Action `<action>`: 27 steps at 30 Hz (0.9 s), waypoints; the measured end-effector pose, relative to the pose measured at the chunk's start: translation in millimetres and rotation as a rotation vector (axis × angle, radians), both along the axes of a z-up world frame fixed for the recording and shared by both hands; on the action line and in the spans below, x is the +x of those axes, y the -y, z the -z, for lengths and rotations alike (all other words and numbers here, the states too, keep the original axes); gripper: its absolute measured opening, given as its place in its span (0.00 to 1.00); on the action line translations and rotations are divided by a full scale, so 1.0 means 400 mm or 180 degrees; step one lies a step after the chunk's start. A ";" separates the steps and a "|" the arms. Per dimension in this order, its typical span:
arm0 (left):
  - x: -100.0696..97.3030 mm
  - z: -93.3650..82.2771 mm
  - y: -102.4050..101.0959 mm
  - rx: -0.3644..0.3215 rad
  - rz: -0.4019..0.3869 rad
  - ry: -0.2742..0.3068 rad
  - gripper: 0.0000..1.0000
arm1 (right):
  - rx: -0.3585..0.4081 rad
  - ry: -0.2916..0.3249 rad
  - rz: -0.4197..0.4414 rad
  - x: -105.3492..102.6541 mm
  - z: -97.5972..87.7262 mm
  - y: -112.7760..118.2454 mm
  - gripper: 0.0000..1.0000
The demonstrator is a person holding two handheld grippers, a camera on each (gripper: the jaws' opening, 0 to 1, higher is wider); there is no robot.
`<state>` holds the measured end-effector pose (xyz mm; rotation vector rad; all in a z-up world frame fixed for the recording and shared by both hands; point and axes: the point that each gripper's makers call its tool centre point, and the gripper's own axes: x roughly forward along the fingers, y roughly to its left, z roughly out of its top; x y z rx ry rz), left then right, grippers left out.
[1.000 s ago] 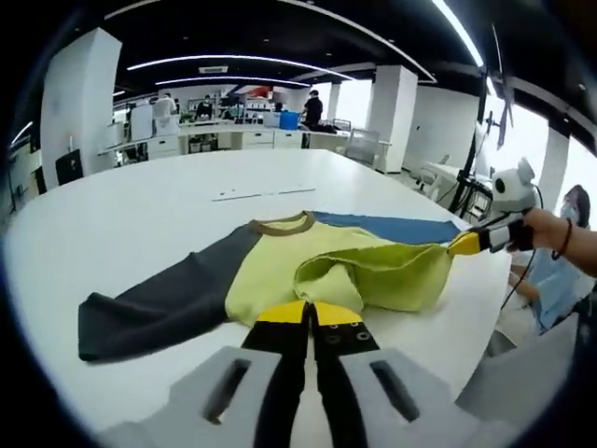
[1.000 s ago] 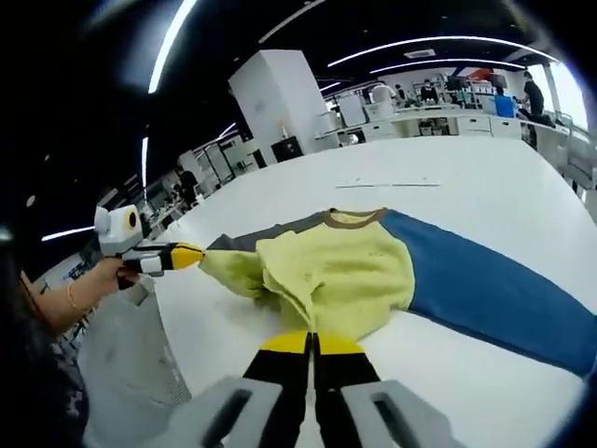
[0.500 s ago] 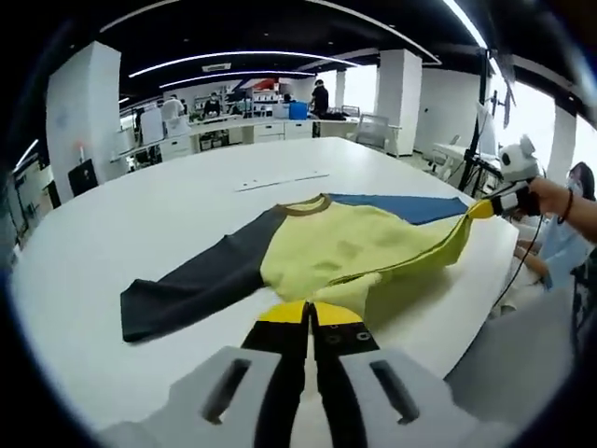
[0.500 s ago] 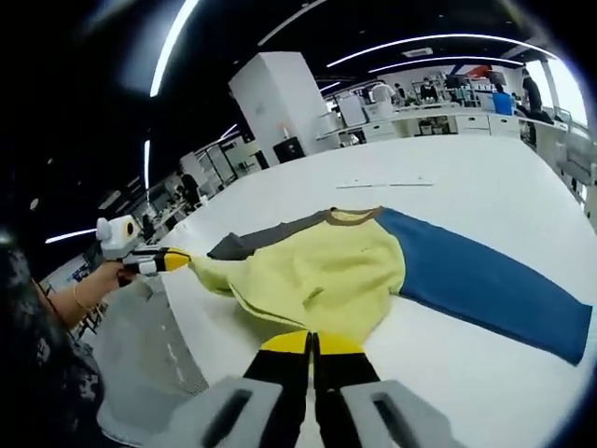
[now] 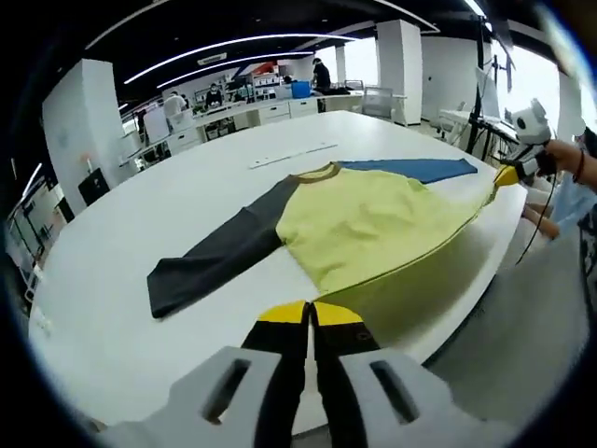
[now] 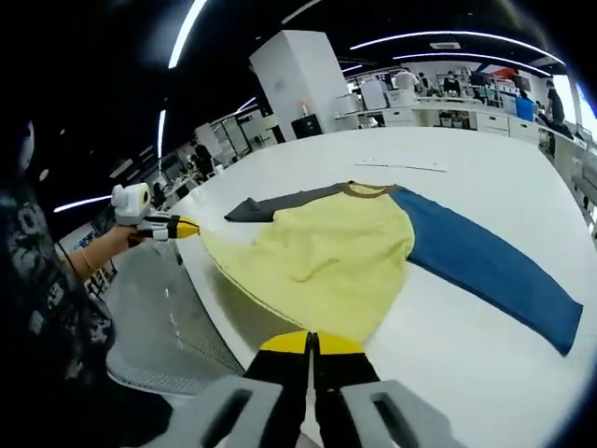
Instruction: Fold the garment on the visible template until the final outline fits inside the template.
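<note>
Yellow hem of the sweatshirt (image 5: 373, 219) is pinched in both my claws, left gripper (image 5: 309, 315) and right gripper (image 6: 311, 343) each clamped on a corner at 6 o'clock, so I judge even tension keeps it flat on the white table (image 5: 140, 233).

Both grippers, left gripper (image 5: 311, 313) and right gripper (image 6: 312, 343), have yellow-tipped black jaws on grey bodies; patterned dark sleeve beside.

The garment's (image 5: 373, 224) hem corner is hidden between the left tool's (image 5: 311, 313) closed tips.
</note>
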<state>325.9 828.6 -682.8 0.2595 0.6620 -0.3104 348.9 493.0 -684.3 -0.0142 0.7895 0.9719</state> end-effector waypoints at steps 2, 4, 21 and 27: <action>-0.012 0.012 0.009 0.0046 0.0051 -0.0060 0.00 | -0.0054 -0.0017 -0.0047 -0.019 0.013 -0.004 0.00; -0.024 0.025 0.011 0.0023 0.0048 -0.0145 0.00 | -0.0080 -0.0074 -0.0060 -0.035 0.028 -0.001 0.00; -0.114 0.142 0.044 0.0290 0.0203 -0.0876 0.00 | -0.0553 -0.0267 -0.0070 -0.111 0.152 0.044 0.00; -0.123 0.144 0.056 0.0226 0.0236 -0.0875 0.00 | -0.0578 -0.0381 0.0019 -0.111 0.179 0.051 0.00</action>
